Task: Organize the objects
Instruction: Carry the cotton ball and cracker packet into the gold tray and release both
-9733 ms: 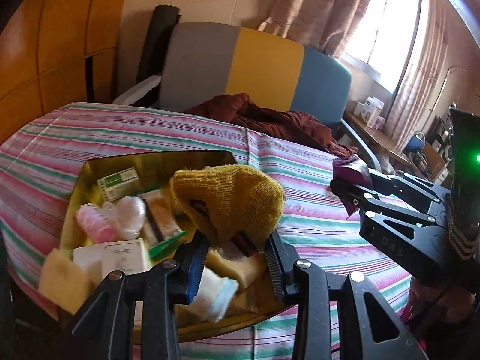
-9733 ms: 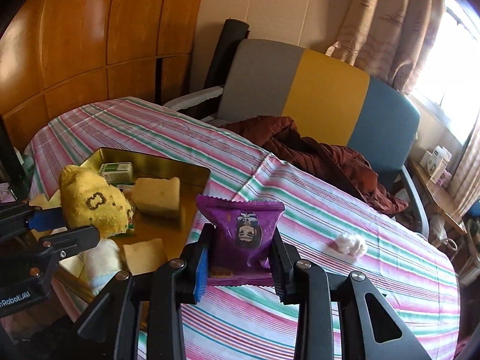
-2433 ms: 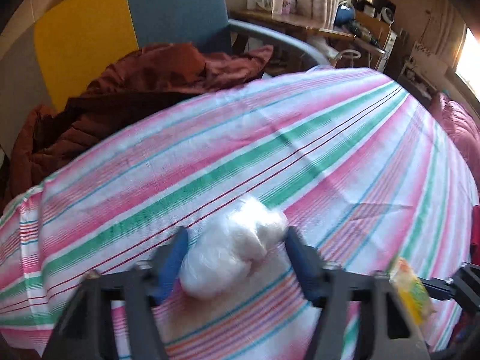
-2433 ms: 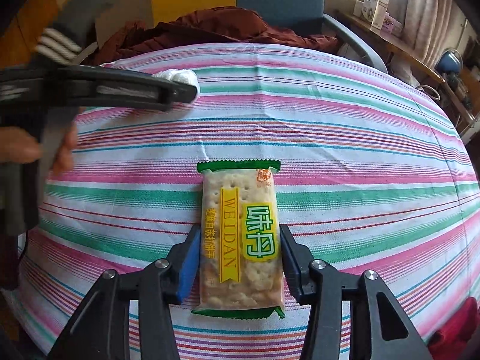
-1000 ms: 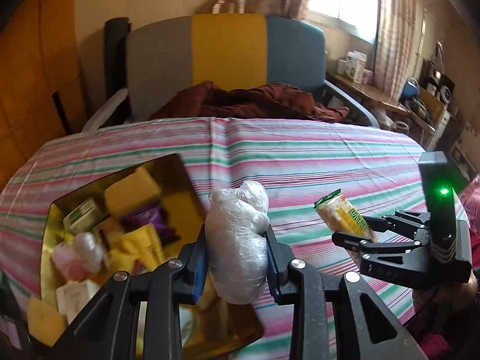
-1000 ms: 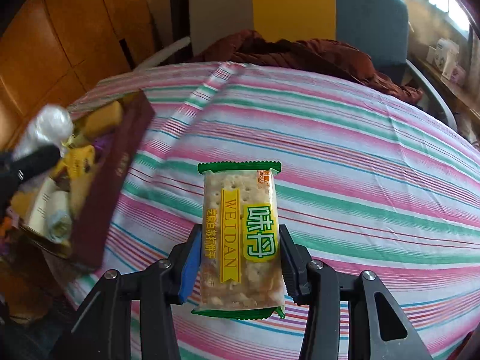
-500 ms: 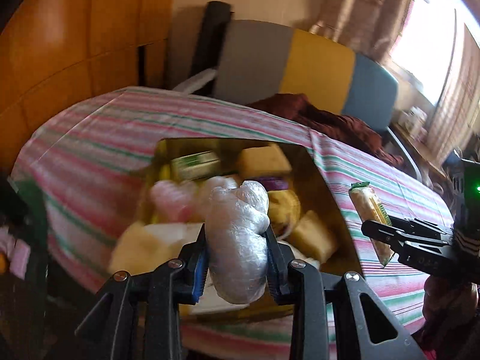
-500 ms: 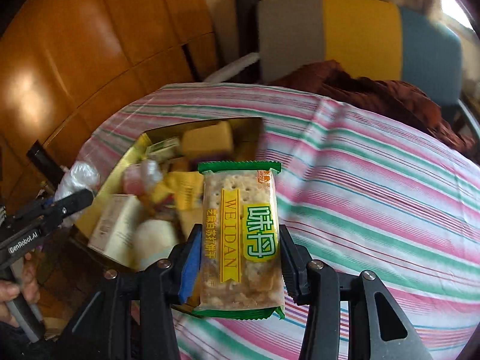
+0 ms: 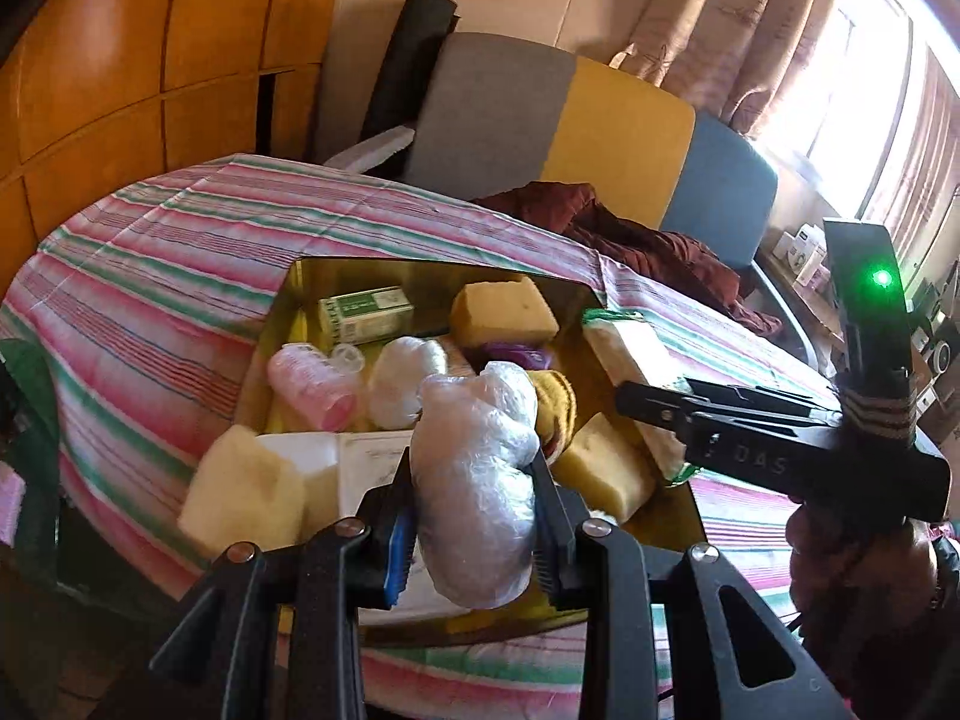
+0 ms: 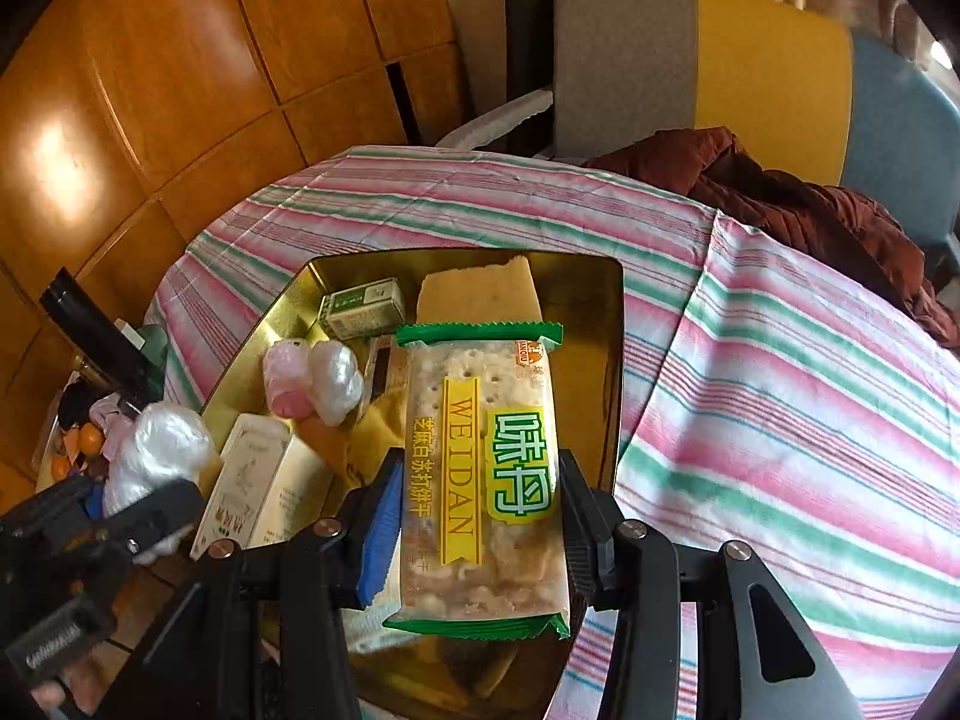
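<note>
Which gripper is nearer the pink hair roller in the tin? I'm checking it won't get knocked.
Left. The left gripper, shut on a plastic-wrapped bundle, hangs just beside the pink hair roller. The right gripper, holding the cracker pack, sits over the gold tin's opposite side.

Surface: round table under a striped tablecloth [image 10: 780,360] (pink, green, white)
On it: gold tin tray [image 10: 606,324], near edge

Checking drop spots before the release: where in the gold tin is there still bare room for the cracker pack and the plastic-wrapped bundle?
Bare gold floor shows along the tin's far right side, right of the yellow sponge, and in the far left corner behind the green box. The middle and near left are crowded: pink roller, white box, sponges.
</note>
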A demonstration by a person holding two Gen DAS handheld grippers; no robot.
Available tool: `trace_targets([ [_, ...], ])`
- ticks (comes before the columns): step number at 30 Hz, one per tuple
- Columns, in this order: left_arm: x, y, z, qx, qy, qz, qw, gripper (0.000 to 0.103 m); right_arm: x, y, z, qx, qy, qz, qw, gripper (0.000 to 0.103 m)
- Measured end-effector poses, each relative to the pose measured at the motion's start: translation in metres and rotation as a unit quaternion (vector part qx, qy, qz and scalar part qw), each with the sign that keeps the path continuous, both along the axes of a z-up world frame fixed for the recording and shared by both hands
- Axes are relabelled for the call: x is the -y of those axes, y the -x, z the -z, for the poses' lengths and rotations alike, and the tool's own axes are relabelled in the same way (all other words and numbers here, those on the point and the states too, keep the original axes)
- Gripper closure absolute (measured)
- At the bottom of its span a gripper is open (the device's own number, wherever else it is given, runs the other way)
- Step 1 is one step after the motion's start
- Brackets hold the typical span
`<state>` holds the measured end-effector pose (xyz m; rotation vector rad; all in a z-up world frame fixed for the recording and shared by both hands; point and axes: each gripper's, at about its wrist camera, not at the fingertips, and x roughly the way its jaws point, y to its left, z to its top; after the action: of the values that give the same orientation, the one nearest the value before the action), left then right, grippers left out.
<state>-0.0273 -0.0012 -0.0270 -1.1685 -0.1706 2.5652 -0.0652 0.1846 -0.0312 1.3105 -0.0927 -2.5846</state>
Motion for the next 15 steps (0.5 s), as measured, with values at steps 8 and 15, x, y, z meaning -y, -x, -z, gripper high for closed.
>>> trace_targets([
  [8,-0.013,0.013,0.006,0.006,0.011,-0.003,0.9999,0.071,0.003,0.014,0.003,0.002,-0.008,0.0,1.0,0.055],
  [15,-0.021,0.018,0.007,0.001,0.027,-0.005,0.9996,0.071,0.003,0.024,0.004,-0.001,-0.012,0.0,1.0,0.055],
])
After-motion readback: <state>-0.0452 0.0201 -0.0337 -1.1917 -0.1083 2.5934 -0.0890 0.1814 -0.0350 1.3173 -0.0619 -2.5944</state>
